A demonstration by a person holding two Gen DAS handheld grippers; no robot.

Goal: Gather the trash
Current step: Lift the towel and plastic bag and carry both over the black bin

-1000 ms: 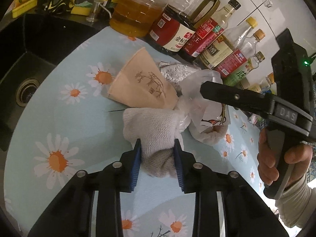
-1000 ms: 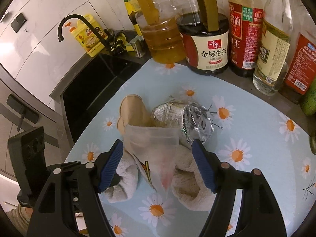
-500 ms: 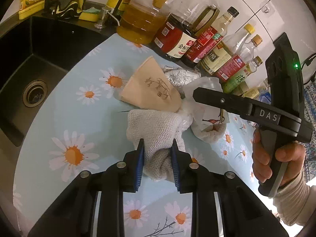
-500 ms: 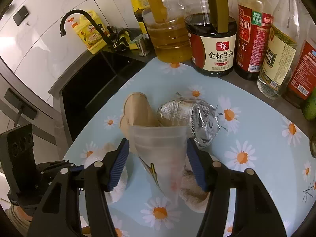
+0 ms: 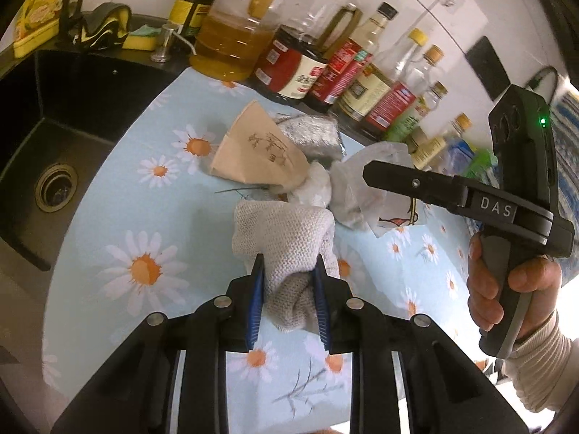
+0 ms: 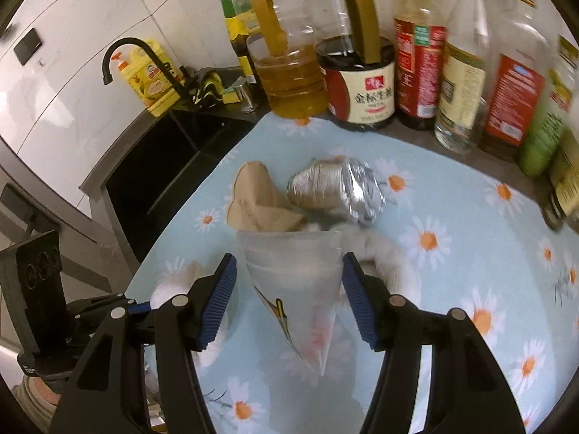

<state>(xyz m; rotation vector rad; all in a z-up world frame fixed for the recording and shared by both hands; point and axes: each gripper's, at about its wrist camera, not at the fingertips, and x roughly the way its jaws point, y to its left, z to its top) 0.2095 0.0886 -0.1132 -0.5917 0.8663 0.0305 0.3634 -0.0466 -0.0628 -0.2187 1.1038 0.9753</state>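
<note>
Left to right along the counter [image 5: 108, 224]: sink [image 5: 54, 188] at the left edge, then the trash pile mid-counter, bottles [image 5: 325, 68] lined along the back edge. Left gripper [image 5: 287, 285] is clenched on the knit rag [image 5: 286, 238], pads pinching a bunched fold at its near end; rest of the rag lies away from the claw toward the pile. Behind it: paper cup [image 5: 253, 152] on its side, long axis running from mouth at back-left to base at front-right, base touching the crumpled tissue [image 5: 315, 188]; foil wad [image 5: 311, 132] just behind the cup. Right gripper [image 6: 289, 289] straddles the clear plastic cup [image 6: 293, 267], cup's long axis in line with the fingers, rim away from the claw, tip toward it. Jaws have just been closing with the cup between them, but a gap shows on both sides, so I read it as bracketing, not gripping yet. Key relation: plastic cup sits dead centre between the right pads, so the right hand only needs to finish the squeeze; paper cup and foil lie beyond it, about equally reachable by either hand
</note>
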